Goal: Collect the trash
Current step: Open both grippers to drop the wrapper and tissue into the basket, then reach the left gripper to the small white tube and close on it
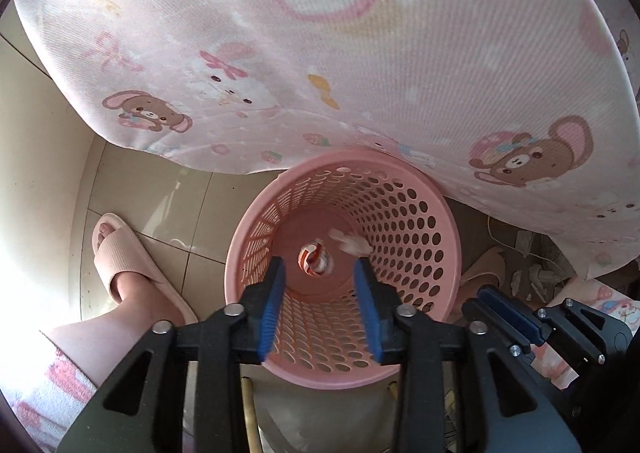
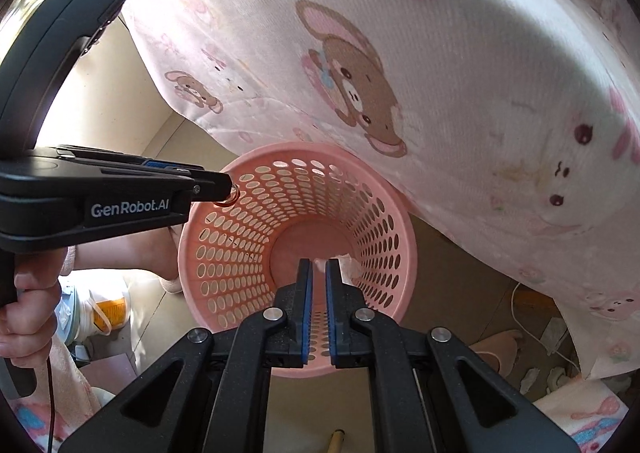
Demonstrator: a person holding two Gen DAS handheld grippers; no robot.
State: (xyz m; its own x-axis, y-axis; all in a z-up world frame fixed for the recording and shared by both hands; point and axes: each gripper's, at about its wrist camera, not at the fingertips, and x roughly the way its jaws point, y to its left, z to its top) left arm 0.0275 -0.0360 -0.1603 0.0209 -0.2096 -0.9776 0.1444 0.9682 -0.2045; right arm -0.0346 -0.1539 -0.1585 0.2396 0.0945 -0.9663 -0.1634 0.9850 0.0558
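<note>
I hold both grippers above the pink basket (image 1: 448, 221), pointing down into it, so that trash falls inside and not on the floor. The left gripper (image 1: 320, 273) has its jaws apart with nothing between them; an orange-and-white wrapper (image 1: 315, 259) lies on the basket bottom right under it. The right gripper (image 2: 316, 273) has its jaws nearly together, and I cannot tell if they pinch anything. A white crumpled paper (image 2: 348, 263) rests by the wall just beyond them. The basket stands beside the bed (image 1: 360, 33).

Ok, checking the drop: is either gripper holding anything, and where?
Nothing is held. The orange-and-white wrapper is loose, untouched, between the pads of the open left gripper, over the basket; the right gripper grips nothing.
</note>
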